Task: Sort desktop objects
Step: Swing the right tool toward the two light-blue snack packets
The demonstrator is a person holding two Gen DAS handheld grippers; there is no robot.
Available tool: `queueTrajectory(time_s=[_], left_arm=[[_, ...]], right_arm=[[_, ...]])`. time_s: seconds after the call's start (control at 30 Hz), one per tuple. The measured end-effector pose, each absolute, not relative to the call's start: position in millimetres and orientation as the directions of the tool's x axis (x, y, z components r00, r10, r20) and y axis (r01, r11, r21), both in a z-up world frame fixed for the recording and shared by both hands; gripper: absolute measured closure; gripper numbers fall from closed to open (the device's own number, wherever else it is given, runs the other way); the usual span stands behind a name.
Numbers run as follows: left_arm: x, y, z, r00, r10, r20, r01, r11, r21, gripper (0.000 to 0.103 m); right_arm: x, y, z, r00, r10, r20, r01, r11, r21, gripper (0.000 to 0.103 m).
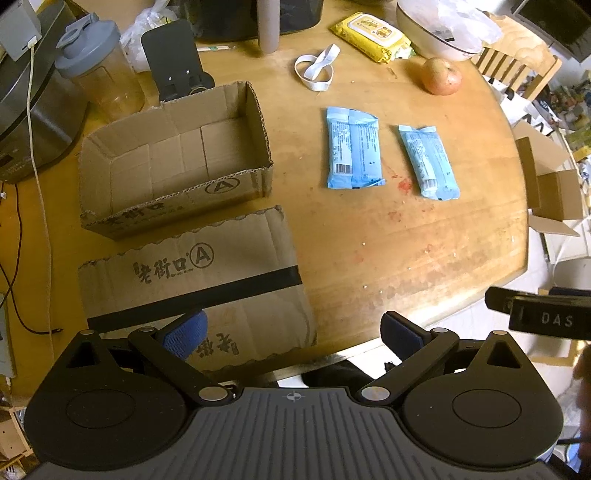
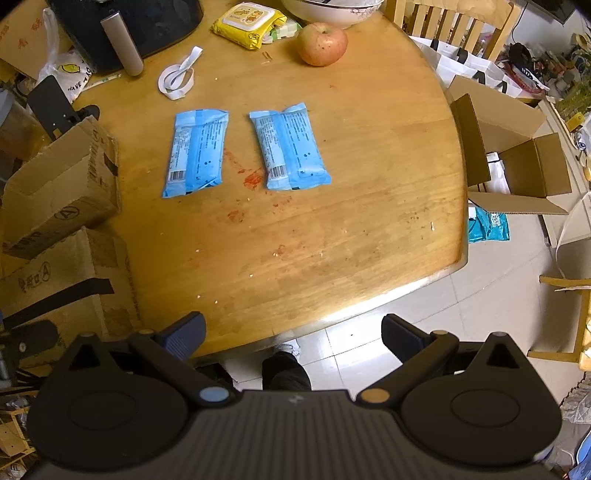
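Note:
Two light blue packets lie side by side on the round wooden table: the left packet [image 1: 354,149] [image 2: 195,152] and the right packet [image 1: 430,162] [image 2: 290,146]. An empty open cardboard box [image 1: 173,158] [image 2: 62,184] stands left of them, with a flat cardboard piece [image 1: 195,280] [image 2: 55,284] in front of it. My left gripper [image 1: 293,336] is open and empty above the table's near edge. My right gripper [image 2: 293,334] is open and empty, hanging over the table's near edge, well short of the packets.
An apple [image 1: 442,76] [image 2: 322,43], a yellow wipes pack [image 1: 371,36] [image 2: 248,23], a white strap [image 1: 317,68] [image 2: 179,75], a bowl [image 1: 439,33] and a grey-lidded bottle [image 1: 99,66] sit at the back. An open box [image 2: 517,162] stands off the table's right.

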State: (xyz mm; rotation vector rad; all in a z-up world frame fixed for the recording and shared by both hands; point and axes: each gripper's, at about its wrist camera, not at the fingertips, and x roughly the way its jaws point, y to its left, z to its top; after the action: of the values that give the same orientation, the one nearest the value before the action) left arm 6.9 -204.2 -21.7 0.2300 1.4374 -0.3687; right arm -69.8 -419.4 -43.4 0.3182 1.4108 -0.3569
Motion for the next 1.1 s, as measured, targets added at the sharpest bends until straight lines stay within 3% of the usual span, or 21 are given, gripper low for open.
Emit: queueTrajectory(time_s=[1.1], left_arm=[[16,-193,-46,0.053,-0.018,-0.998,0.334,0.943,0.001,0.000]], right_arm=[[-28,-431,-75,0.102,-0.068,-0.992,0.386,0.922,-0.023,0.000]])
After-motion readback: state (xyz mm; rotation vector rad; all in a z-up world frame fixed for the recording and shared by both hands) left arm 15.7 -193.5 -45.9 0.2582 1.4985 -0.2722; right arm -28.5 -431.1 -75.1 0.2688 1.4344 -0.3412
